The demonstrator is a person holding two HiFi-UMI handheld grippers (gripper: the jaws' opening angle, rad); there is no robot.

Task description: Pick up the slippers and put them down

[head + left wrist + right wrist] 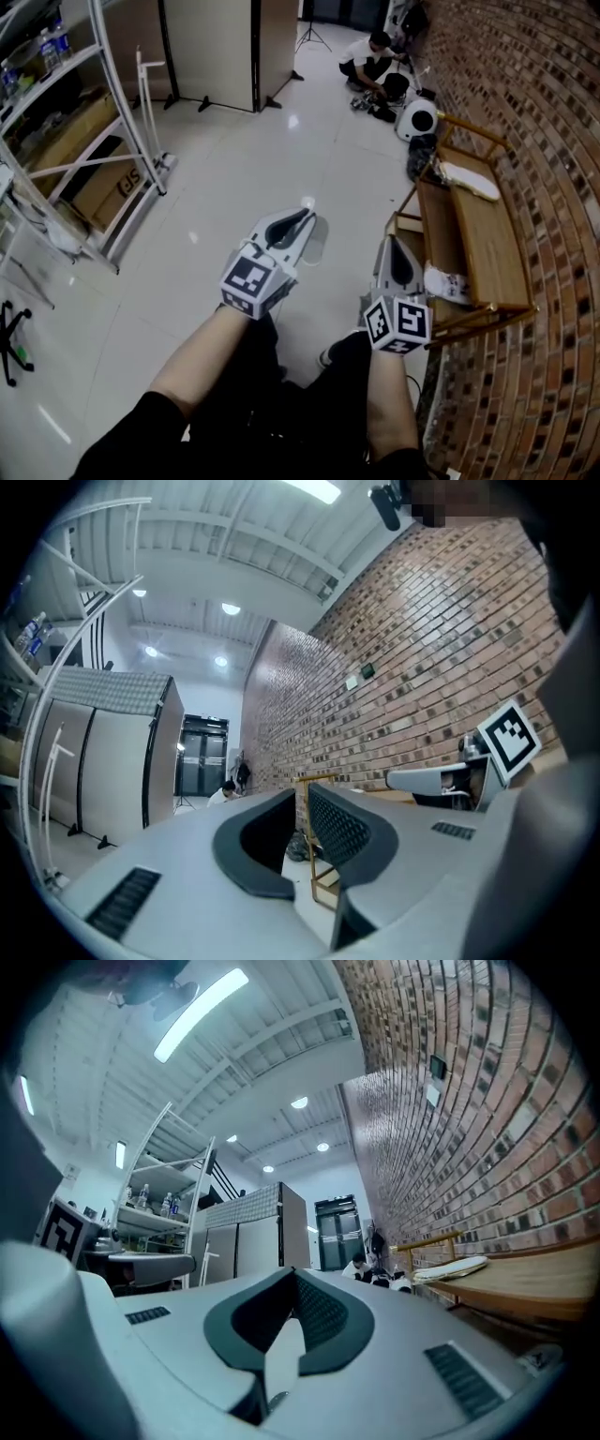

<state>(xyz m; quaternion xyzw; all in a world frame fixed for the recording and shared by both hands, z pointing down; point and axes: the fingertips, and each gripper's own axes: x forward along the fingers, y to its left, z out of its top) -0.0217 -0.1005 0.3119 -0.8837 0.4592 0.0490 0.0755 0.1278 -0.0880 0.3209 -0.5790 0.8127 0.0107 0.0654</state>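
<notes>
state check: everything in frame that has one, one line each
left gripper: shut, nothing between the jaws
right gripper: shut, nothing between the jaws
white slipper: lying flat on the rack's top board, not held
wooden rack: upright against the brick wall
person: crouched on the floor at the far end

Looks like a lab or studio workspace rather than a home: bare brick wall (534, 122) down the right, glossy tiled floor (225, 197), metal storage rack (127, 94) with cardboard boxes (103, 192) at upper left, partition panels (208, 47) and tripod (312, 36) at top centre, strip light (202, 1002) overhead.
</notes>
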